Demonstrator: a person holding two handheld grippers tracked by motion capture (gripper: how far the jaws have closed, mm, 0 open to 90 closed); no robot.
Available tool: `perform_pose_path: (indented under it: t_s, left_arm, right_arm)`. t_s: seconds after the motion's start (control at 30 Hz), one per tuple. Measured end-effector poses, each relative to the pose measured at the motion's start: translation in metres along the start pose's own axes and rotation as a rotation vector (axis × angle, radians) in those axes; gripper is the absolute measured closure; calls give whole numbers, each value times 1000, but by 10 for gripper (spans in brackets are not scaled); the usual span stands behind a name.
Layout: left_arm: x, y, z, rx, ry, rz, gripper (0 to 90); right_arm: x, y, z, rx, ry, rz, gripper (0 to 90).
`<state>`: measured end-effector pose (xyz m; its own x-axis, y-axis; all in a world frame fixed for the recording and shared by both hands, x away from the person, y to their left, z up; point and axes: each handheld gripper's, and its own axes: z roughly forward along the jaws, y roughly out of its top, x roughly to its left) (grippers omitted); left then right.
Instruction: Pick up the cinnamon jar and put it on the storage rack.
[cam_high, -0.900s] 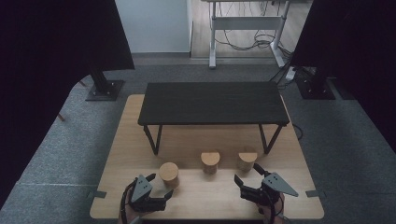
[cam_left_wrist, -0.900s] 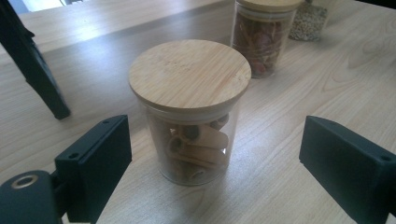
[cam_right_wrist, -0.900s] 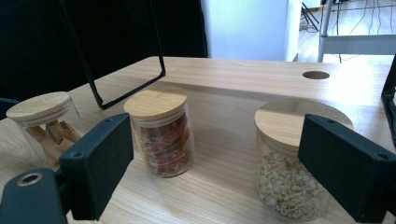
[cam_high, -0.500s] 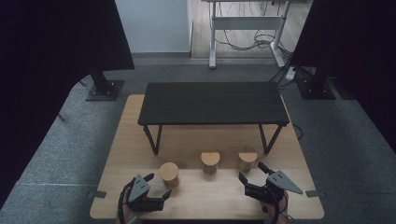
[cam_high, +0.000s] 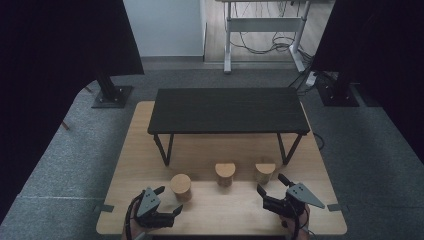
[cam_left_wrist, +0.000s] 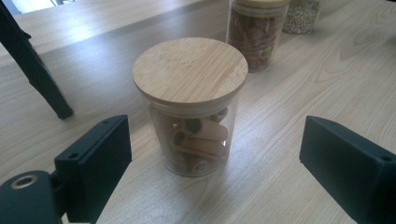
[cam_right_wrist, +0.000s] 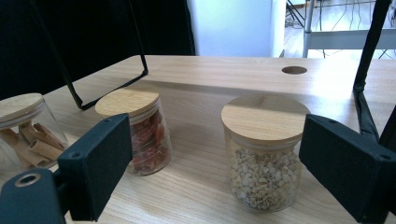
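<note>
left gripper (cam_high: 167, 200): jaws stood wide apart and empty, lined up either side of the clear glass jar of tube pasta with a round bamboo lid (cam_left_wrist: 190, 105), likely ready to close on it.
right gripper (cam_high: 273, 186): also spread and empty, aimed at the glass jar of pale grains with a bamboo lid (cam_right_wrist: 264, 151).
jars: upright on the light wooden tabletop (cam_high: 235, 210), in a row before the black low bench (cam_high: 227, 110), the reddish-filled jar (cam_right_wrist: 140, 135) between them.
</note>
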<state>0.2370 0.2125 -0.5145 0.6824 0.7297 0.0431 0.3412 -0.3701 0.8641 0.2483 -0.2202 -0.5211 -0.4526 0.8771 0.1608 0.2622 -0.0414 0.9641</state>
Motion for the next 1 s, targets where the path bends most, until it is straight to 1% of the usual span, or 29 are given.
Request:
perform_pose_path:
  t_s: [0.17, 0.37, 0.57, 0.73, 0.83, 0.87, 1.0]
  left_arm:
    - [0, -1, 1, 10, 8, 7, 88]
    - [0, -2, 5, 18, 15, 5, 88]
    - [1, -3, 12, 27, 36, 12, 83]
    - [3, -2, 18, 26, 51, 9, 81]
    - [5, -1, 23, 28, 61, 18, 79]
    - [6, -1, 24, 25, 62, 14, 79]
    - [10, 0, 28, 22, 63, 7, 79]
  right_arm:
    - [1, -1, 1, 6, -2, -3, 93]
    - [5, -3, 3, 20, 5, -13, 90]
    - [6, -3, 4, 22, 7, -15, 90]
    - [8, -4, 5, 25, 11, -20, 90]
    - [9, -4, 5, 28, 12, -23, 90]
    - [10, -4, 5, 29, 13, -25, 90]
    - [8, -5, 6, 35, 21, -9, 89]
